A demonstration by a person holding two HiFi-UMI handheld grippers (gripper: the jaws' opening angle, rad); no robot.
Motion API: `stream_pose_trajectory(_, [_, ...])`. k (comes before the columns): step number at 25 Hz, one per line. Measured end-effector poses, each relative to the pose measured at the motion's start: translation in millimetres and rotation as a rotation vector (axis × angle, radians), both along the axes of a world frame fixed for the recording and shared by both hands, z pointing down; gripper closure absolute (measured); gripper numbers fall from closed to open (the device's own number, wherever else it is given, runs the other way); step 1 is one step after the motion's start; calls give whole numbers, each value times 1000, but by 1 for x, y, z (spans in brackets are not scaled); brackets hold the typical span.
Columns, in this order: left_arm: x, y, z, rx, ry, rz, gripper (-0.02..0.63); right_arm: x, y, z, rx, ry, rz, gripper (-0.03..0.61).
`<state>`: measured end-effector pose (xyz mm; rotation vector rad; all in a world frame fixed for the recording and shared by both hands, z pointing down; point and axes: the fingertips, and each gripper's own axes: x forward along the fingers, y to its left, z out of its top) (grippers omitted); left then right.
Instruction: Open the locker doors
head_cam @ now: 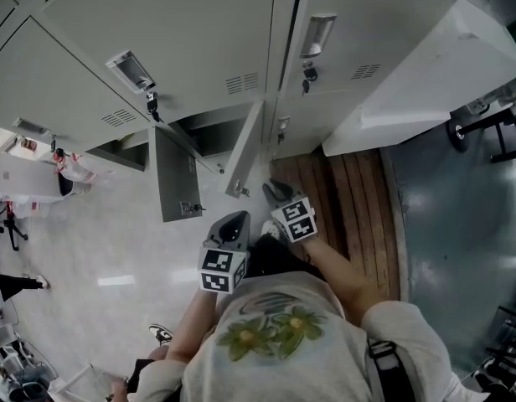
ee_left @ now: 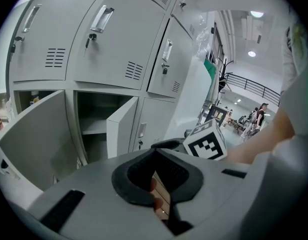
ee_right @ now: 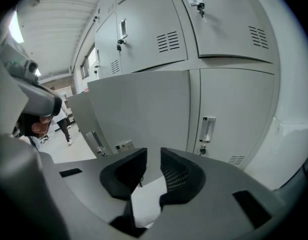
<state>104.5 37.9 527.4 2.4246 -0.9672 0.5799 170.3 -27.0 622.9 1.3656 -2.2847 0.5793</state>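
Grey lockers (head_cam: 183,40) fill the top of the head view. Two bottom-row doors stand open: the left door (head_cam: 174,178) swung wide, the middle door (head_cam: 245,153) edge-on. In the right gripper view the middle door (ee_right: 141,109) fills the space straight ahead, and a closed door (ee_right: 239,109) with its handle (ee_right: 208,129) is to the right. My right gripper (ee_right: 154,159) is open by a narrow gap, with nothing between its fingers, and in the head view my right gripper (head_cam: 275,189) hangs just short of that door's edge. My left gripper (ee_left: 154,151) is shut and empty, held back from the open compartments (ee_left: 94,124).
A white panel (head_cam: 417,82) leans against the lockers at the right. Wooden planks (head_cam: 354,199) cover the floor below it, and a black stand (head_cam: 492,132) is further right. People stand far off in the hall (ee_left: 259,116).
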Motion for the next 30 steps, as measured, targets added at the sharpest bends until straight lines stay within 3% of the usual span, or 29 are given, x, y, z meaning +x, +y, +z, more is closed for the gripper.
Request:
stream_pose_trajectory(2, [4,0,1,-1,-1,9,584,13,-13,0,-1,1,28,453])
stream_pose_trajectory(10, [14,-3,4,-13,-9,38,584,50,-54,5,14,40,79,414])
stream_pose_trajectory(30, [33,-24,14,-62,-13,49,584,77,-135,48,-33,53,152,413])
